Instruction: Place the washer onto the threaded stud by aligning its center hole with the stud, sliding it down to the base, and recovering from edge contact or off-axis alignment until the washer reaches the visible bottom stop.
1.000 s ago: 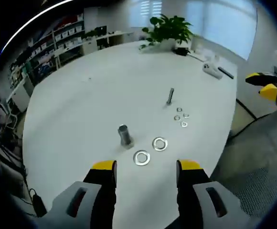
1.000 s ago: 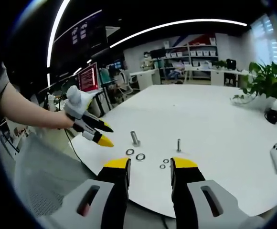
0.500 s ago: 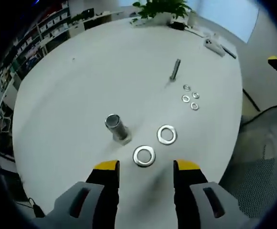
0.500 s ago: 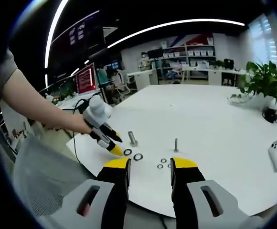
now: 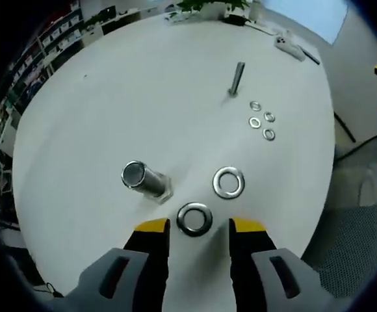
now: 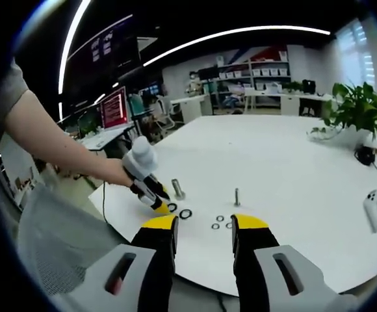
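Yellow-tipped jaws of your left gripper (image 5: 198, 226) stand apart, holding nothing, with a large washer (image 5: 194, 218) lying flat on the white table (image 5: 110, 104) just ahead of the gap between them. A second large washer (image 5: 228, 182) lies a little further on and to the right, apart from the first. To the left of both, the thick threaded stud (image 5: 143, 179) stands on its base, bare. Beyond, four small washers (image 5: 261, 120) sit in a loose cluster, and past them a thin bolt (image 5: 237, 78) stands upright. A white controller (image 5: 288, 45) and a potted plant (image 5: 205, 6) sit at the table's far edge.

Your right gripper (image 6: 203, 224) is released too, its jaws spread over the near table edge, well back from the parts. In the right gripper view your left gripper (image 6: 151, 195) is tipped down with its tips at the first large washer (image 6: 171, 207), beside the stud (image 6: 177, 189).
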Motion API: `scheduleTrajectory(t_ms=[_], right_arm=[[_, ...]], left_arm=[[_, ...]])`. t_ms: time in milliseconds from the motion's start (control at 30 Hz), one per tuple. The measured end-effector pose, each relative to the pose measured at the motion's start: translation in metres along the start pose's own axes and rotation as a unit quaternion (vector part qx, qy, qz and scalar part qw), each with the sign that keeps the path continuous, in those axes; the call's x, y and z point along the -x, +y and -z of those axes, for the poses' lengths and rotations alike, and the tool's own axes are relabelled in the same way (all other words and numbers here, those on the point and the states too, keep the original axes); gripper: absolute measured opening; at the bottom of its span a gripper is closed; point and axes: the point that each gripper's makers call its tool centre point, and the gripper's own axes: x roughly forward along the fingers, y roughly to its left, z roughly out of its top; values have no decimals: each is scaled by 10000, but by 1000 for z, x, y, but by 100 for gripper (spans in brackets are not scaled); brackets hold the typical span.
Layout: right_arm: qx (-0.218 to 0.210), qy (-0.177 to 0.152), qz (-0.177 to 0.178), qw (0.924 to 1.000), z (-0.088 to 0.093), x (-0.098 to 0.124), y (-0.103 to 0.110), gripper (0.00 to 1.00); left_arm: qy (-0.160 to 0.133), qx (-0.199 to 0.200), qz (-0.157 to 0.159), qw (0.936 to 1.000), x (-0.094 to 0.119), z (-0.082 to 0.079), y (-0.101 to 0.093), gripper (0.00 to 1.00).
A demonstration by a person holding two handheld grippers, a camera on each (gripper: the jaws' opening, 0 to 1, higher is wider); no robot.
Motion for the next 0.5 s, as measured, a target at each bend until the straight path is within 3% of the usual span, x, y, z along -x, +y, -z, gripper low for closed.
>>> scheduleTrajectory(t_ms=[167, 500], right_arm=[[-18, 9, 27, 10000, 1, 0, -1, 35], [-8, 35, 46, 10000, 1, 0, -2, 35]], left_arm=[[166, -159, -6, 9997, -5, 4, 1, 31], [391, -441, -87, 9982, -7, -2, 2, 26]])
